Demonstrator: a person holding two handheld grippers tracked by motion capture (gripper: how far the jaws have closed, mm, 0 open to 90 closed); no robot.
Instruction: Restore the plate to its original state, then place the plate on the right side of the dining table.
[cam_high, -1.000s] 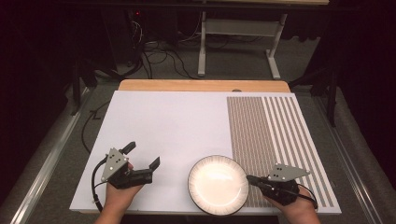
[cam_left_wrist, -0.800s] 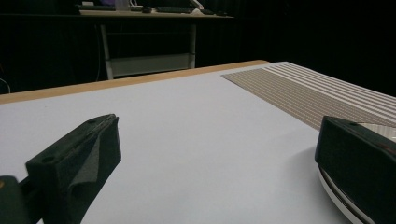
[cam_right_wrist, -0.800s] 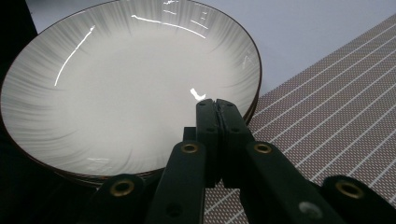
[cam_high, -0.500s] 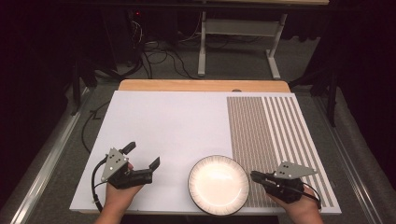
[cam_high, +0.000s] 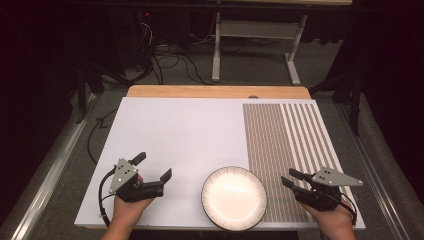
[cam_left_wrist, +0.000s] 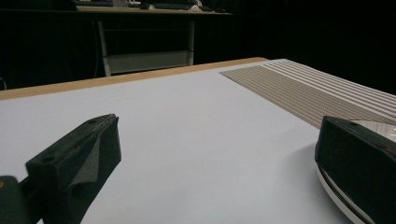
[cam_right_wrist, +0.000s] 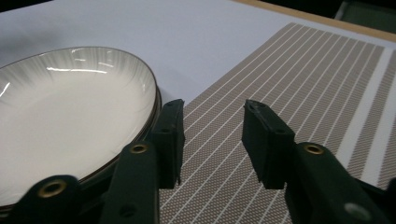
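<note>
We note the round white ceramic plate with a dark rim (cam_high: 234, 198) lying flat at the near edge of the white table top (cam_high: 190, 135), partly over the brown striped woven placemat (cam_high: 285, 145). Right gripper (cam_high: 290, 179) just beside the plate, jaws just been opening, nothing between them. Left gripper (cam_high: 152, 167) jaws wide apart, empty.

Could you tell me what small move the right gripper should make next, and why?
Probably draw the right gripper a little further back from the plate. Its jaws have just been opening with nothing between them, and the plate lies flat on the table at the striped mat's edge, so it looks released. The left gripper waits open beside it.
</note>
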